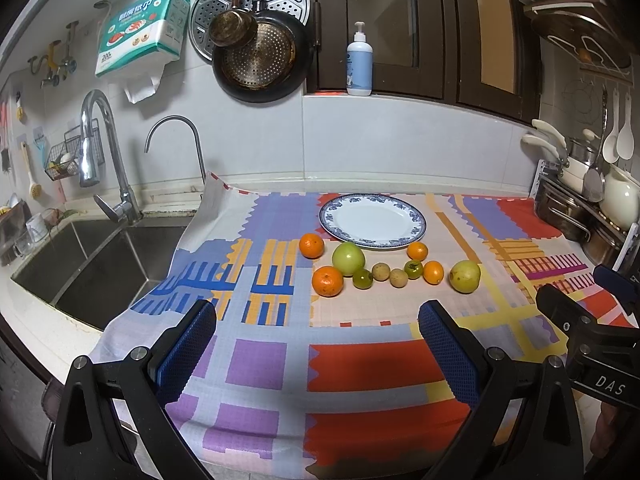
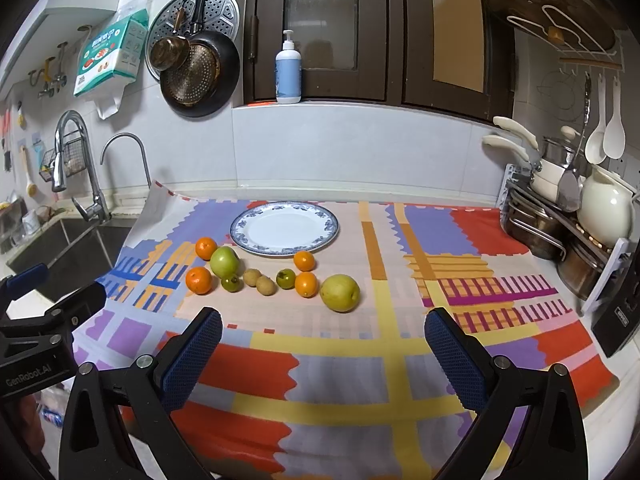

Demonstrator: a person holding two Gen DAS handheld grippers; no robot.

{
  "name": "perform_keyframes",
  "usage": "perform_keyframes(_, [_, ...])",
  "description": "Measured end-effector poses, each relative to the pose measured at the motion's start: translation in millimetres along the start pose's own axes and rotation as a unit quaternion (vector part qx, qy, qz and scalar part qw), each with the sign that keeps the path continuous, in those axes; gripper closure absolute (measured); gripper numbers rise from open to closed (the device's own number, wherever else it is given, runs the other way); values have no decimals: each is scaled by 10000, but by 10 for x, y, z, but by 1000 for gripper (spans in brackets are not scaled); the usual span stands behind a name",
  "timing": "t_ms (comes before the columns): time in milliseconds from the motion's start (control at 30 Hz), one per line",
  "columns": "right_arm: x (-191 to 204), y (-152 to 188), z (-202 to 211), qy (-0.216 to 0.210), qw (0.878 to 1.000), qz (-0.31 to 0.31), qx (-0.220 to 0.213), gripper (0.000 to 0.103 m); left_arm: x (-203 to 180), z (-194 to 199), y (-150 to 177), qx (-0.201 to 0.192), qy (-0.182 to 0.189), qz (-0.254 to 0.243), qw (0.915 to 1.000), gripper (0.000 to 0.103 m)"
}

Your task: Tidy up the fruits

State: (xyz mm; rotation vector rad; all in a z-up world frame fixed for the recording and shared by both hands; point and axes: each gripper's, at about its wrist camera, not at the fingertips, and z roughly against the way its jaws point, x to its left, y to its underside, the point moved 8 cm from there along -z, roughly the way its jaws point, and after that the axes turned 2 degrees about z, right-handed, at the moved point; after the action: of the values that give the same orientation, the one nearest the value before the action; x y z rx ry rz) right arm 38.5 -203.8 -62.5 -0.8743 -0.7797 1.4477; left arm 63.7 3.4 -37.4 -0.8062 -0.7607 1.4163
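Note:
A white plate with a blue rim (image 1: pixel 416 227) (image 2: pixel 330 228) lies empty at the back of the patterned cloth. In front of it lie several fruits: oranges (image 1: pixel 327 281) (image 2: pixel 199 280), a green apple (image 1: pixel 348 258) (image 2: pixel 225 262), a yellow-green pear (image 1: pixel 465 276) (image 2: pixel 340 293), small green fruits (image 1: pixel 363 279) (image 2: pixel 286 279) and small brown fruits (image 1: pixel 381 271) (image 2: pixel 266 285). My left gripper (image 1: pixel 318 326) is open and empty, well in front of the fruits. My right gripper (image 2: pixel 323 334) is open and empty, in front of the pear.
A steel sink (image 1: pixel 86 264) with taps (image 1: pixel 96 148) lies to the left. A rack of pots and a white jug (image 2: pixel 606 208) stands at the right. A pump bottle (image 2: pixel 288 72) stands on the sill behind. Pans (image 1: pixel 260 56) hang on the wall.

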Motion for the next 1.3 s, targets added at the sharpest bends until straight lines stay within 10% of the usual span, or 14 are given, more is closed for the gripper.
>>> perform_keyframes(1033, [64, -62, -1062, 913, 9933, -258, 664, 5, 158, -1252, -133, 651, 553, -565, 9947, 17])
perform_keyframes(1300, [26, 29, -1468, 933, 9901, 251, 1020, 10, 95, -1569, -43, 845, 205, -515, 9949, 20])
